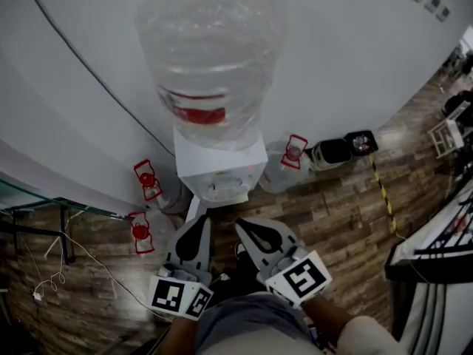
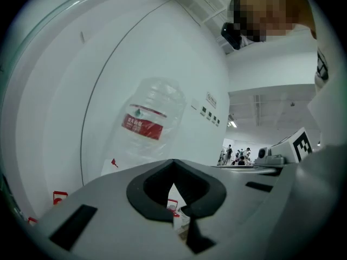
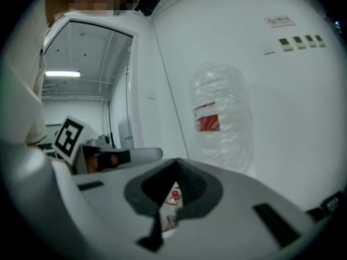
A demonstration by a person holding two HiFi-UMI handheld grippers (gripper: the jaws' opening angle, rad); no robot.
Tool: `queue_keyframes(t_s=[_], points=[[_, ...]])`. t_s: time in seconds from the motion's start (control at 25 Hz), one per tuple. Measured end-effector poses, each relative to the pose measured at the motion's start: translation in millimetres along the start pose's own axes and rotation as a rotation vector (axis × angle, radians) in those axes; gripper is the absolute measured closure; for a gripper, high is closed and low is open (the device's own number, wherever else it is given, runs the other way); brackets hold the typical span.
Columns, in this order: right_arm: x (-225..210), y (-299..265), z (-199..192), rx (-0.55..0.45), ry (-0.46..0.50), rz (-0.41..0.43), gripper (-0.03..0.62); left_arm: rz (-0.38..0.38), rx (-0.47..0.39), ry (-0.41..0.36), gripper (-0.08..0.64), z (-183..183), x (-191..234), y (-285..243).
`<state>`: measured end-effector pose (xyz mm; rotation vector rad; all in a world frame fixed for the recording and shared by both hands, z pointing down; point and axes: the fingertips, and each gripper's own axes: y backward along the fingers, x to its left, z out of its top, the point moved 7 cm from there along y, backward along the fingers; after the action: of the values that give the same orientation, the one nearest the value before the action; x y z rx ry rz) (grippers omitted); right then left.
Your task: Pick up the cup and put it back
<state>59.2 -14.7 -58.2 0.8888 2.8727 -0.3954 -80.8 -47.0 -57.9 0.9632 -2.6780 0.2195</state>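
No cup shows in any view. A white water dispenser [image 1: 219, 170] stands against the white wall, with a large clear bottle [image 1: 211, 43] bearing a red label on top. Both grippers are low in the head view, pointing at the dispenser's front. My left gripper [image 1: 198, 224] is shut with nothing in it, its tips meeting [image 2: 181, 210]. My right gripper [image 1: 247, 228] is shut and empty too [image 3: 162, 213]. The bottle [image 2: 149, 123] rises above the jaws in the left gripper view. The same bottle [image 3: 222, 118] shows in the right gripper view.
Spare water bottles with red handles lie on the wooden floor left [image 1: 148, 180] and right [image 1: 292, 157] of the dispenser. Two black bins [image 1: 332, 151] stand further right by a yellow-black floor strip [image 1: 383, 191]. A glass table edge [image 1: 29, 198] is at left.
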Motion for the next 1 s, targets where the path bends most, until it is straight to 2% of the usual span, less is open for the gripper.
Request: queue_keyframes(t_s=[0.08, 0.24, 0.64, 1.0], points=[[7, 8, 11, 0.0, 0.02, -0.002, 0.569, -0.015, -0.018, -0.005, 0.554, 16, -7, 8], [22, 29, 22, -0.014, 0.002, -0.019, 0.569, -0.053, -0.009, -0.005, 0.554, 31, -24, 26], [66, 65, 26, -0.04, 0.041, -0.045, 0.569, -0.117, 0.009, -0.007, 0.554, 26, -53, 70], [88, 66, 24, -0.051, 0.031, -0.054, 0.571, -0.119, 0.008, -0.009, 0.554, 27, -52, 88]])
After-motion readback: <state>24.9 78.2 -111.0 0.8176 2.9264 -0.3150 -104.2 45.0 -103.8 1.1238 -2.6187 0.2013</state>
